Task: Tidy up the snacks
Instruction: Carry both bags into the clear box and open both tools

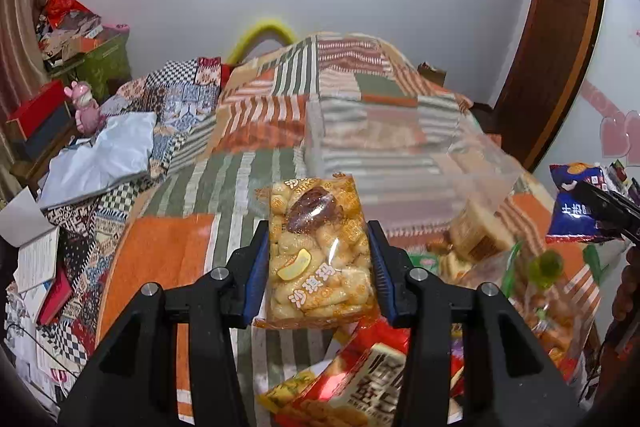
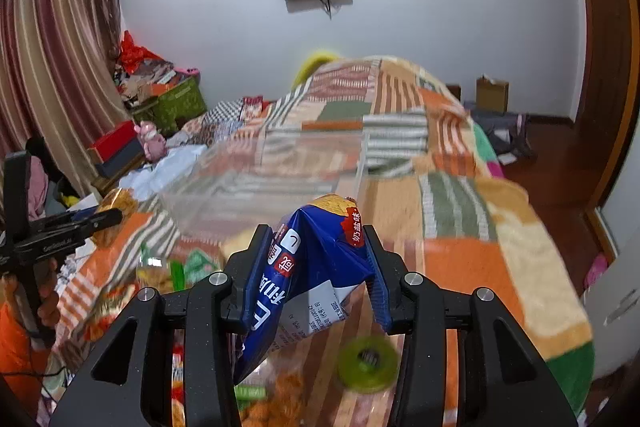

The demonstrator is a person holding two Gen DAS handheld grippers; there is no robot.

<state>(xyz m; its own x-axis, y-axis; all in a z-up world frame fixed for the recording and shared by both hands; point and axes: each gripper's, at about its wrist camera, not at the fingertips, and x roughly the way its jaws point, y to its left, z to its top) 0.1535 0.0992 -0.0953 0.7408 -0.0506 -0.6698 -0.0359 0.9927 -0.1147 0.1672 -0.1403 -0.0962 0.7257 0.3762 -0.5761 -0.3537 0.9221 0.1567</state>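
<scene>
Both tongs are loaded: the left tongs (image 1: 318,259) pinch a clear orange packet of puffed snacks (image 1: 318,251) by its two long sides, its long axis running straight ahead along the fingers, and the right tongs (image 2: 316,267) pinch a crumpled blue snack bag (image 2: 304,279) that stands tilted between the pads, its tail hanging down toward the pile. Directly ahead of each load, and a little higher in both views, stands the clear plastic bin (image 1: 460,163) on the patchwork bed (image 1: 240,131); I judge it the likely drop place, so the coming move turns on carrying each pack forward over its near wall. From the left tongs the bin lies ahead and to the right; from the right tongs it lies ahead and slightly left, and neither looks clearly nearer. Below and between the tongs, toward the bed's near edge, lies the heap of remaining snack packs (image 1: 360,379), with a green roll of tape (image 2: 367,359) beside it.
</scene>
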